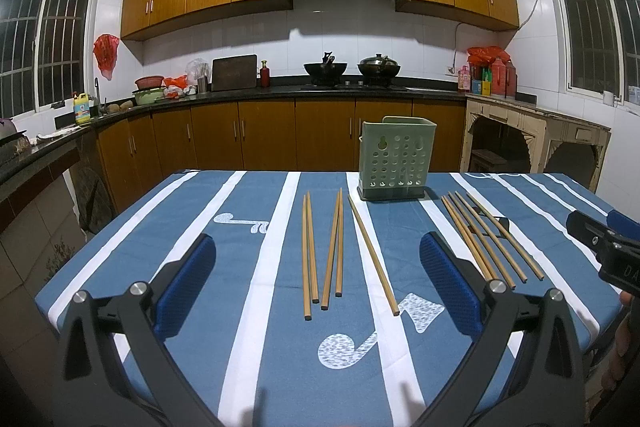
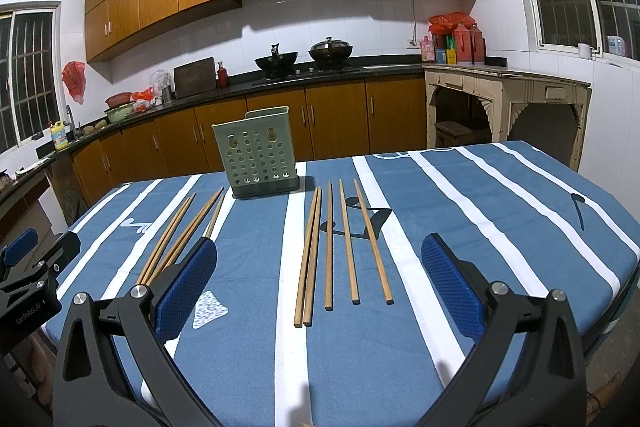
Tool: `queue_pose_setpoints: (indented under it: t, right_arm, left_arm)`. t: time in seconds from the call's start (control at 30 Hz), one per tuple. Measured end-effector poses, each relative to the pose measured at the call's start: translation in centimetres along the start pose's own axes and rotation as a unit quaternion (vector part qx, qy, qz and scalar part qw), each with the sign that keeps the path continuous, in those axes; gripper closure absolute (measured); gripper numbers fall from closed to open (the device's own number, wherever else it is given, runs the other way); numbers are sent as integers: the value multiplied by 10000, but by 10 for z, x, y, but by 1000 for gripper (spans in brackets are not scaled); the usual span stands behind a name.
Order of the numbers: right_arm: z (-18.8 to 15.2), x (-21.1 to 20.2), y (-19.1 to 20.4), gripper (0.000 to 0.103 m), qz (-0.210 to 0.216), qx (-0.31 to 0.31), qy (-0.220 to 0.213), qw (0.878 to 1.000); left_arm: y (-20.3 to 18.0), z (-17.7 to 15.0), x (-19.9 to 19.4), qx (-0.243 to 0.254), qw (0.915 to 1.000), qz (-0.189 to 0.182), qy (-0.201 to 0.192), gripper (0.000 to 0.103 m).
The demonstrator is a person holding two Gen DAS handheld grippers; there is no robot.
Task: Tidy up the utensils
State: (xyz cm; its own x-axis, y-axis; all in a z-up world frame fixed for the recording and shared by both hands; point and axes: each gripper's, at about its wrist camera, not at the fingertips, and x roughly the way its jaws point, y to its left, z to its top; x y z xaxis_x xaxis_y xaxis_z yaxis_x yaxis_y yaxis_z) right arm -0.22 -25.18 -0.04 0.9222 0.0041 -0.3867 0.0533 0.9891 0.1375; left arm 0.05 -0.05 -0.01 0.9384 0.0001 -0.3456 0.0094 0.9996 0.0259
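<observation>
Nearest us, our left gripper (image 1: pixel 316 259) hovers low over the blue-and-white striped cloth (image 1: pixel 248 347) on the counter, its blue-padded fingers (image 1: pixel 188 279) spread wide and holding nothing. Between them we see five chopsticks (image 1: pixel 334 251) lying flat on the cloth, pointing away from us. Our right gripper (image 2: pixel 320 263) hangs the same way, fingers (image 2: pixel 452 279) spread and empty, framing a second group of five chopsticks (image 2: pixel 329 247) laid roughly side by side. The green perforated utensil holder (image 1: pixel 396 163) stands upright at the counter's far edge, between the two groups and just beyond their far tips, with no chopsticks showing above its rim.
</observation>
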Motion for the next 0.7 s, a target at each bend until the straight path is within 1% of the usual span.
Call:
queue_pose_setpoints:
  t: [0.17,0.2,0.27,0.4,0.47,0.5,0.53,0.7]
  right_arm:
    - [0,1,0,2,-2,1,14,10000]
    - [-1,2,-1,2,-4,4,22,10000]
    - [-8,5,1,2,-31,7,54,10000]
    - [-11,16,-3,2,-55,95,268,9996]
    - [-14,27,-9,2,-90,214,501,9985]
    - [-14,31,-12,2,-113,252,583,9979]
    - [-16,37,-16,2,-176,311,709,9968]
    - [-17,60,-36,2,-456,600,1157,9904]
  left_arm:
    - [0,0,0,-2,10000,1,8,4]
    - [-3,-5,4,-4,10000,2,12,4]
    - [-4,-6,5,-8,10000,14,26,4]
    - [-6,-18,16,-38,9998,122,182,4]
    - [-6,-22,26,-87,9992,127,356,4]
    - [-5,-24,36,-119,9987,114,484,4]
    - [-1,-23,37,-145,9983,100,560,4]
    - [17,-26,65,-449,9928,-11,1115,4]
